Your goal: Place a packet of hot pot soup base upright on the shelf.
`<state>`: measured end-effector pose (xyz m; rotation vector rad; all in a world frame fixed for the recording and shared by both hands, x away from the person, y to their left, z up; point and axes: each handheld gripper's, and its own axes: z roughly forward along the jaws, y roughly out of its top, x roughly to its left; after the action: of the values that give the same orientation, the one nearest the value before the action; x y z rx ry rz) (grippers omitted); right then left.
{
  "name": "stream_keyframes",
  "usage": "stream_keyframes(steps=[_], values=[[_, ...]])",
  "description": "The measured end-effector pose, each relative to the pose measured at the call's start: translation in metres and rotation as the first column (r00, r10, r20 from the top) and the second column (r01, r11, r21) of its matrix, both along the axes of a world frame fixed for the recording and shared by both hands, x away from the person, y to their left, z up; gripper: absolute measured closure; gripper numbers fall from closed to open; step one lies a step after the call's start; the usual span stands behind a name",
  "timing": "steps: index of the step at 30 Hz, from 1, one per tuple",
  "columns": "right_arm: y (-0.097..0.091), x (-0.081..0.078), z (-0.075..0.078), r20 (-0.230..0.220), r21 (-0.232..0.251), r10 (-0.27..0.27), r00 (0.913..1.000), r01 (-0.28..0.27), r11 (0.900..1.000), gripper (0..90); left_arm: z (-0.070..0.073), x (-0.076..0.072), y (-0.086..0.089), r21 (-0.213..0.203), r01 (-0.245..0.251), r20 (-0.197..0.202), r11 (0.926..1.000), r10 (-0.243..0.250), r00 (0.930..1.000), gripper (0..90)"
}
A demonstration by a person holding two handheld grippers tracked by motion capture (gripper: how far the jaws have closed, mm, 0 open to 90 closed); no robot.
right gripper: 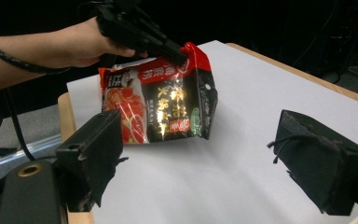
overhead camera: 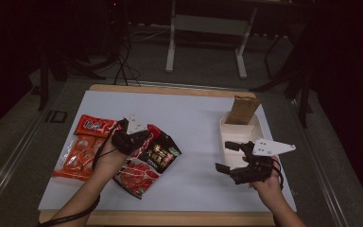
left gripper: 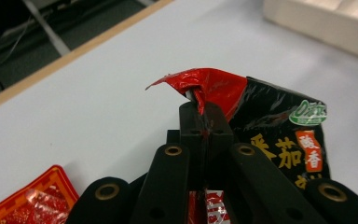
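A red and black snack packet (overhead camera: 147, 161) lies left of the table's middle, with its far edge raised. My left gripper (overhead camera: 131, 138) is shut on that edge. In the left gripper view the jaws (left gripper: 204, 114) pinch the crumpled red top seam of the packet (left gripper: 279, 140). In the right gripper view the packet (right gripper: 163, 107) hangs tilted from the left gripper (right gripper: 140, 32), its lower edge on the white sheet. My right gripper (overhead camera: 226, 156) hovers at the right with its jaws wide apart. Nothing lies between the right gripper's jaws (right gripper: 209, 163).
Two orange-red packets (overhead camera: 82, 151) lie at the left edge of the white sheet (overhead camera: 189, 118). A white tray (overhead camera: 241, 135) stands at the right, with a brown paper bag (overhead camera: 243, 109) upright at its far end. A wooden rim borders the sheet.
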<state>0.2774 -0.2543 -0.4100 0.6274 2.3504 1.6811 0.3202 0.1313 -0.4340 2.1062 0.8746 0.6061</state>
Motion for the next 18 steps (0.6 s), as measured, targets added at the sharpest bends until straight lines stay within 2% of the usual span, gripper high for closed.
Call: stream_keyframes(steps=[2,4,5,7,10,15,16,18], values=[[0.002,-0.001,0.000,0.006,-0.008,-0.016,0.9998,0.016,0.9998,13.2,0.003,-0.007,0.001,-0.021,0.016,0.017,0.9996,-0.016,0.9997,90.0],[0.004,-0.003,0.000,0.024,-0.019,-0.034,0.9991,0.035,0.9992,12.5,0.005,-0.015,0.000,-0.030,0.041,0.060,0.9987,-0.039,0.9974,90.0],[0.004,-0.003,0.000,0.022,-0.013,-0.011,0.9997,0.011,0.9999,12.5,0.007,-0.019,0.000,-0.036,0.044,0.068,0.9984,-0.041,0.9968,90.0],[0.006,-0.004,0.000,0.038,-0.029,-0.026,0.9989,0.028,0.9992,13.1,0.010,-0.026,0.000,-0.047,0.053,0.106,0.9975,-0.048,0.9932,90.0],[0.009,-0.004,0.001,0.038,-0.034,-0.014,0.9992,0.015,0.9993,13.1,0.015,-0.033,0.001,-0.088,0.064,0.134,0.9941,-0.052,0.9896,90.0],[0.015,-0.006,0.001,0.036,-0.039,0.019,0.9992,-0.017,0.9991,12.4,0.024,-0.040,0.000,-0.161,0.101,0.182,0.9819,-0.071,0.9807,90.0],[0.016,-0.006,0.001,0.035,-0.046,0.030,0.9990,-0.028,0.9986,11.5,0.025,-0.041,-0.001,-0.177,0.104,0.200,0.9786,-0.068,0.9775,90.0],[0.016,-0.005,0.001,0.039,-0.051,0.016,0.9991,-0.014,0.9986,13.1,0.027,-0.042,-0.003,-0.195,0.132,0.239,0.9719,-0.083,0.9675,90.0]])
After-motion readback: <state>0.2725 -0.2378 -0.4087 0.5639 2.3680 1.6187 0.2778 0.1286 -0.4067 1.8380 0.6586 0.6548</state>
